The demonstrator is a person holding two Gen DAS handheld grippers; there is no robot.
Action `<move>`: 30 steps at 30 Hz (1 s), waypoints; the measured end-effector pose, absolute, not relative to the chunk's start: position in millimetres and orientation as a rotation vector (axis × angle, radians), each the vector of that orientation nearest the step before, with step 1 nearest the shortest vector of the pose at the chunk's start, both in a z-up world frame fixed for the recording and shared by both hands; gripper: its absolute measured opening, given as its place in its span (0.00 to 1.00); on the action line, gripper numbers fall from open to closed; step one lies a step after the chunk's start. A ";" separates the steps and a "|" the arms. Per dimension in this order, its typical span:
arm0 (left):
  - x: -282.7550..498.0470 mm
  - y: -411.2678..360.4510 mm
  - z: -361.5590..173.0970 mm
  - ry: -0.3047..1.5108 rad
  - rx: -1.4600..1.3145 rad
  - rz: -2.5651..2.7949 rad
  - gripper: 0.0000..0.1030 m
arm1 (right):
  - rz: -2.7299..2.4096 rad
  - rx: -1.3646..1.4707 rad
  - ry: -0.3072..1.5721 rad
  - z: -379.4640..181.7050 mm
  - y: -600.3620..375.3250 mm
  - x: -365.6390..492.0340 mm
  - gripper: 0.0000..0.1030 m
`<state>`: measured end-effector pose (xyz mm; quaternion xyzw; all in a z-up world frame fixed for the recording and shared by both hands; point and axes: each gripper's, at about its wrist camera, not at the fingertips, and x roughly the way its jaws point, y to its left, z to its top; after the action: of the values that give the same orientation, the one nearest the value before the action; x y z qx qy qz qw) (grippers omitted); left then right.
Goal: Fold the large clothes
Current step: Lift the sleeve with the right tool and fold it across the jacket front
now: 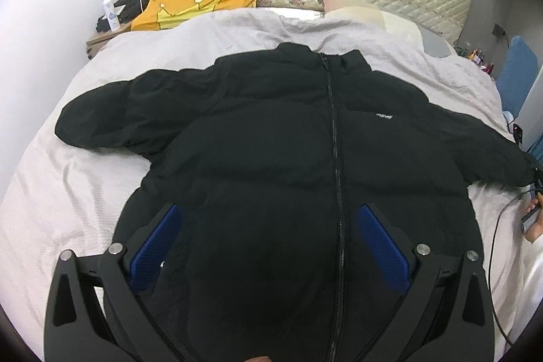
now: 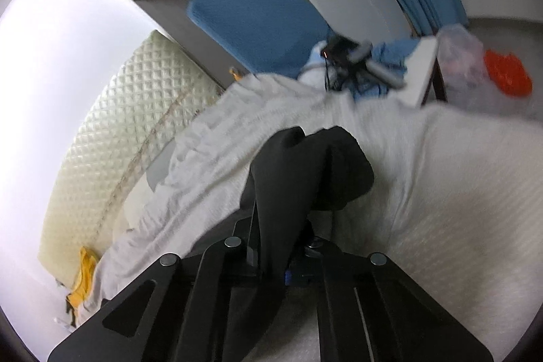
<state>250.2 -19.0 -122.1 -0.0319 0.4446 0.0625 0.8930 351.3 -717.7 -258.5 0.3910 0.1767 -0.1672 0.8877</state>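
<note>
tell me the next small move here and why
Probably carry the sleeve across onto the jacket chest. The right gripper is shut on the cuff, the jacket lies flat and zipped on the bed, and the left gripper hovers open over the hem.

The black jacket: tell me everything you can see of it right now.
The jacket is black, puffy and quilted, like a down coat. It lies face up on the bed, zipped to the stand-up collar, which points toward the headboard. A small white logo sits on the chest. Both sleeves are spread out sideways. The left gripper is open above the hem. The right gripper is shut on the cuff, lifting that sleeve end off the bed.
</note>
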 end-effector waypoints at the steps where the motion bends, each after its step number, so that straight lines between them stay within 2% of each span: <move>1: 246.6 -17.3 -117.2 0.916 -0.067 0.128 1.00 | -0.346 0.799 0.367 -251.9 -716.4 349.5 0.05; 10: 214.9 -4.1 -78.2 0.873 -0.059 0.118 1.00 | -0.303 0.649 0.324 -156.7 -680.2 330.7 0.04; 21: 173.3 0.8 -36.0 0.804 -0.055 0.085 1.00 | -0.196 0.261 0.298 -29.6 -553.2 332.6 0.04; 30: 148.6 17.5 -17.3 0.757 -0.060 0.088 1.00 | -0.040 0.186 0.242 29.9 -456.5 338.9 0.05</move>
<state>148.6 17.5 -17.3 -0.0293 0.3692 0.0427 0.9279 338.9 -456.5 29.9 0.0928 0.1204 -0.0198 0.9882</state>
